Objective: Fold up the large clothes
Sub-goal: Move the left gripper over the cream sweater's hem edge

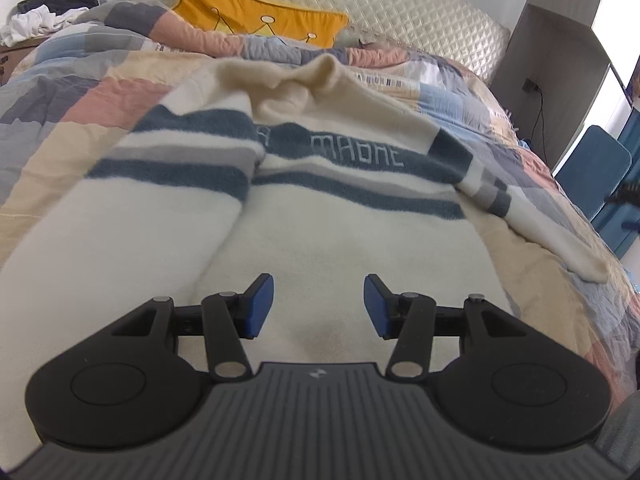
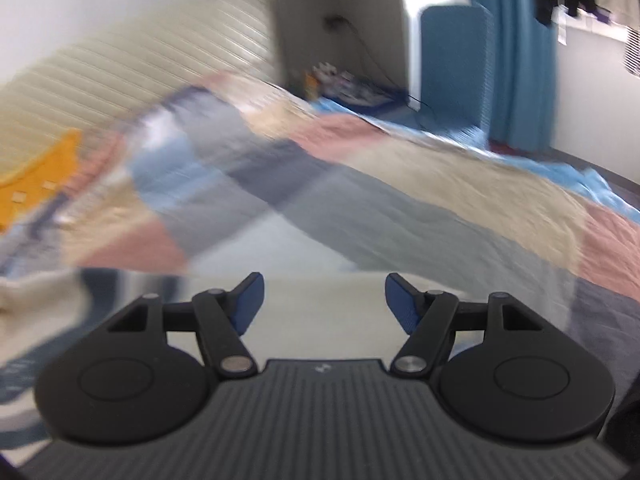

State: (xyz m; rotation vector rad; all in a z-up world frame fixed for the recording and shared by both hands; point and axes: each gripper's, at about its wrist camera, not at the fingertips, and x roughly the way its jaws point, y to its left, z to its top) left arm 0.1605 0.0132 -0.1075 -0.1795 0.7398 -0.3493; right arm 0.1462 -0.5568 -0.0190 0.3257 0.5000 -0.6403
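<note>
A cream sweater (image 1: 304,236) with dark blue and grey chest stripes lies on the bed, collar at the far end. Its left sleeve (image 1: 132,208) is folded in over the body. Its right sleeve (image 1: 516,216) lies out to the right on the quilt. My left gripper (image 1: 319,306) is open and empty, just above the sweater's lower body. My right gripper (image 2: 324,304) is open and empty above the quilt; this view is motion-blurred. A cream part of the sweater (image 2: 36,300) shows at its lower left.
A patchwork quilt (image 1: 80,92) covers the bed, also seen in the right wrist view (image 2: 440,200). A yellow pillow (image 1: 256,12) leans on the padded headboard (image 1: 400,8). Clothes pile (image 1: 44,12) at far left. A blue chair (image 2: 456,64) and blue curtain (image 2: 520,48) stand beside the bed.
</note>
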